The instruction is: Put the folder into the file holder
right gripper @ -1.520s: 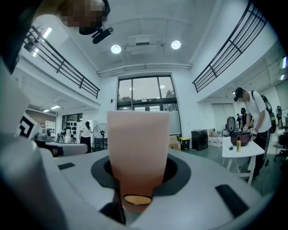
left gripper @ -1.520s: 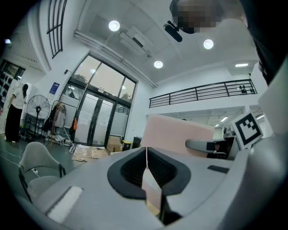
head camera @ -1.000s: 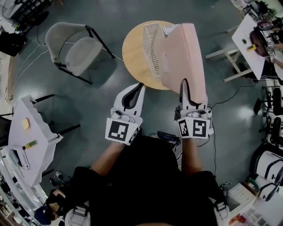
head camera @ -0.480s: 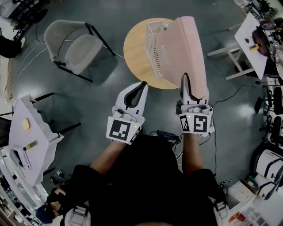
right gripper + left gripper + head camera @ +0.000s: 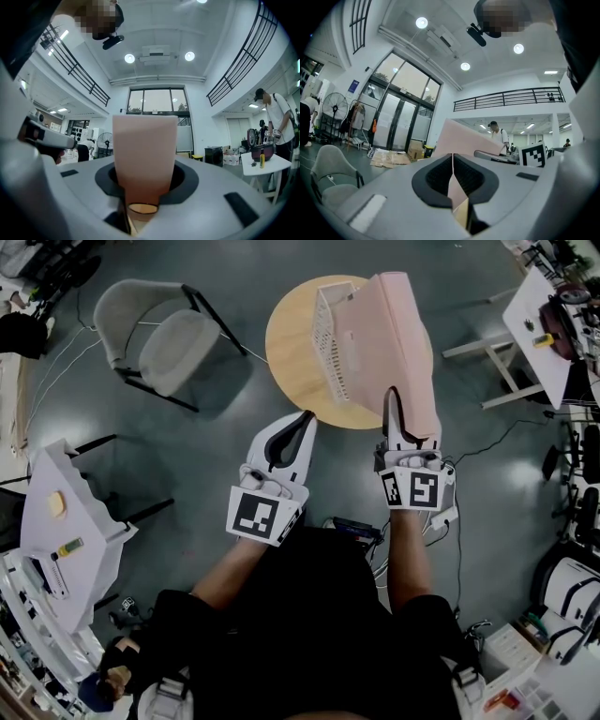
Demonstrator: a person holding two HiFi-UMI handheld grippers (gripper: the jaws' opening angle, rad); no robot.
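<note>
While right tongs (image 5: 392, 401) pinch the flat pink folder (image 5: 386, 334) beside a slatted white holder (image 5: 328, 326), left tongs (image 5: 307, 418) sit pressed together.

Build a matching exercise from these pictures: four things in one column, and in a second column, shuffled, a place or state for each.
1. folder
2. file holder
3. left gripper
4. chair

A. stands on the round table
B. jaws together, nothing between them
C. on the floor, left of the table in the head view
D. clamped in the right gripper

Pairs: 1-D, 2-A, 3-B, 4-C
</note>
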